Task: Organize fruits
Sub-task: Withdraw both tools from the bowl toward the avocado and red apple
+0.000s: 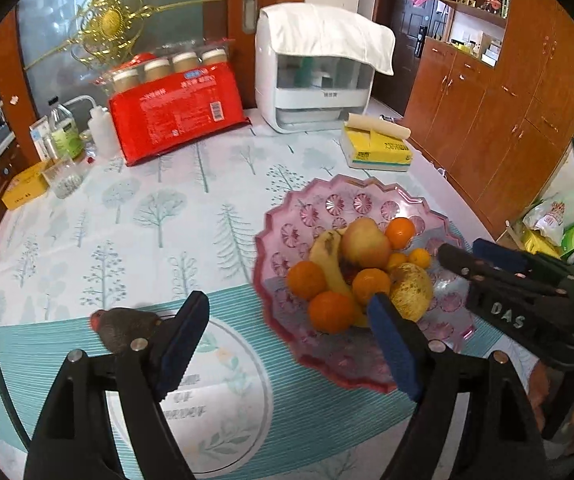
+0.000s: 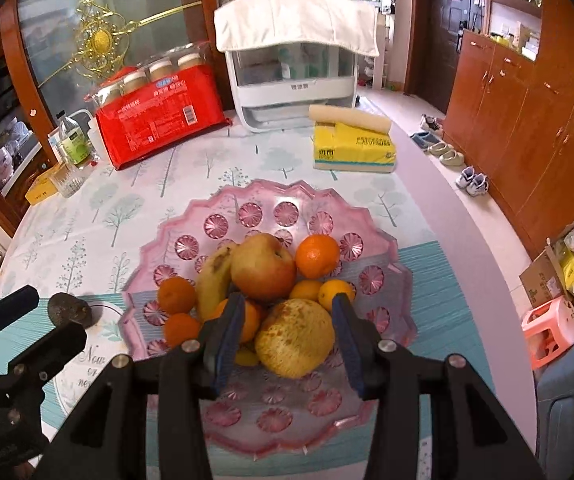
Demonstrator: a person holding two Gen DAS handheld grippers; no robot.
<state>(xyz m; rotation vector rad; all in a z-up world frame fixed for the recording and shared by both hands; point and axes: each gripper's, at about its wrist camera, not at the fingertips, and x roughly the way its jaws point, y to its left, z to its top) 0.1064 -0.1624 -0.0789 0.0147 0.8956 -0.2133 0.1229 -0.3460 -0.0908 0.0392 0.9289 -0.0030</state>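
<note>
A pink glass bowl (image 1: 363, 204) (image 2: 271, 196) holds an apple (image 1: 365, 242) (image 2: 261, 266), a banana (image 1: 327, 256), several oranges (image 2: 317, 255) and a yellow speckled pear (image 1: 411, 292) (image 2: 295, 336). A dark fruit (image 1: 123, 328) (image 2: 69, 310) lies on the tablecloth, left of the bowl. My left gripper (image 1: 289, 300) is open over the bowl's near-left rim, the dark fruit just outside its left finger. My right gripper (image 2: 289, 300) (image 1: 463, 249) hovers above the bowl's right side with its jaws apart. The pear shows below the gap, and nothing is gripped.
At the back of the table stand a red pack of cups (image 1: 179, 120), a white appliance (image 1: 315, 80) under a cloth and a yellow tissue pack (image 1: 379, 148). Bottles (image 1: 65, 132), a glass and a small yellow box (image 1: 25, 188) crowd the far left. The table edge curves past the bowl on the right.
</note>
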